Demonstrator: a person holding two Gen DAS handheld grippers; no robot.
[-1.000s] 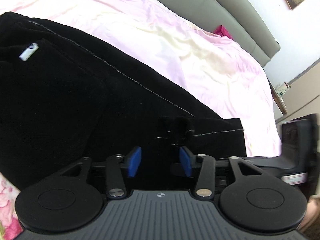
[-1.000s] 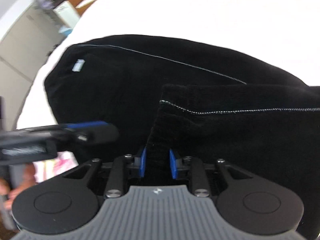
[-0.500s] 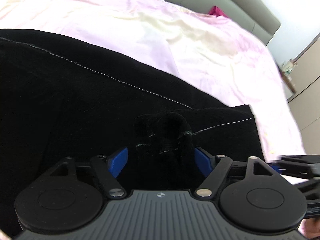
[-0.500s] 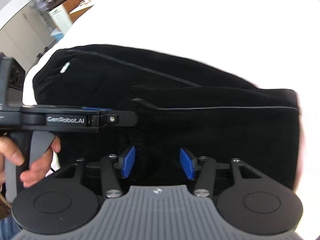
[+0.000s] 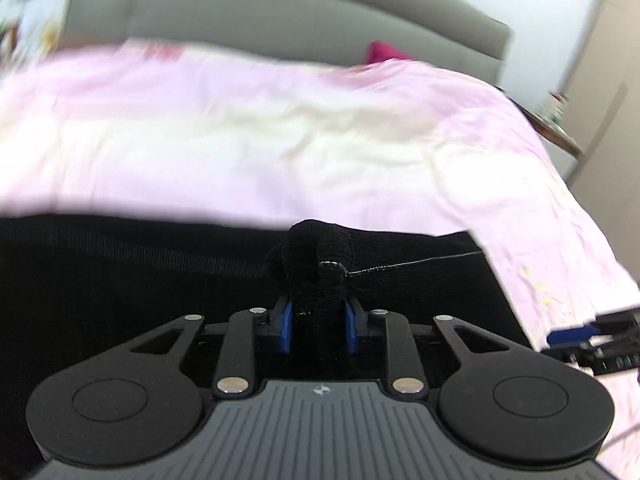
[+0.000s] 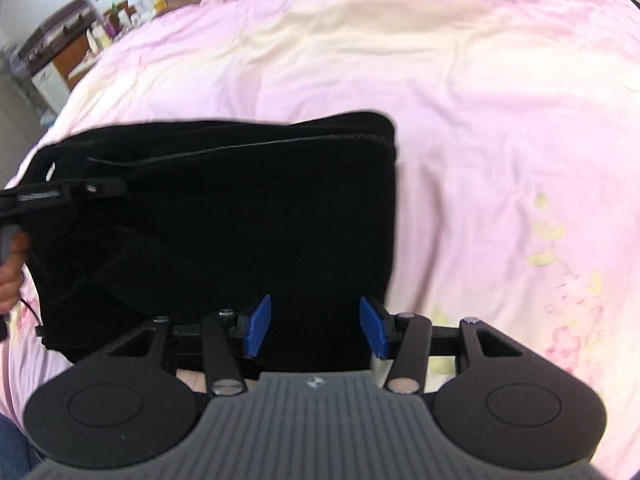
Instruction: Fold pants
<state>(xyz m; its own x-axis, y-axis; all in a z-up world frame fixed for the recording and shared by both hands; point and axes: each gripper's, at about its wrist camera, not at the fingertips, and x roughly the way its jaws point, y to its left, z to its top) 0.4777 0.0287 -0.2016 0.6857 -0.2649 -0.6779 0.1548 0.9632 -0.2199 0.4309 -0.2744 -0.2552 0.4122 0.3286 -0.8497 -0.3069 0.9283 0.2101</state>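
Pants [image 6: 224,220] edge amid open bedspread [image 6: 500,128]

1 black pants [image 6: 240,216] – 2 claws, left claw [image 5: 316,320], right claw [image 6: 316,326] – 1 bed [image 6: 500,120], 1 headboard [image 5: 280,12].

My pants [image 6: 224,216] are matt black cloth with a fine ribbed nap and a pale stitched seam. The bedsheet [image 6: 500,120] under them is smooth, crinkled pink cloth. My left gripper [image 5: 316,320] and right gripper [image 6: 316,328] are matt black plastic with glossy blue pads [image 6: 258,326] and bright metal rivets.
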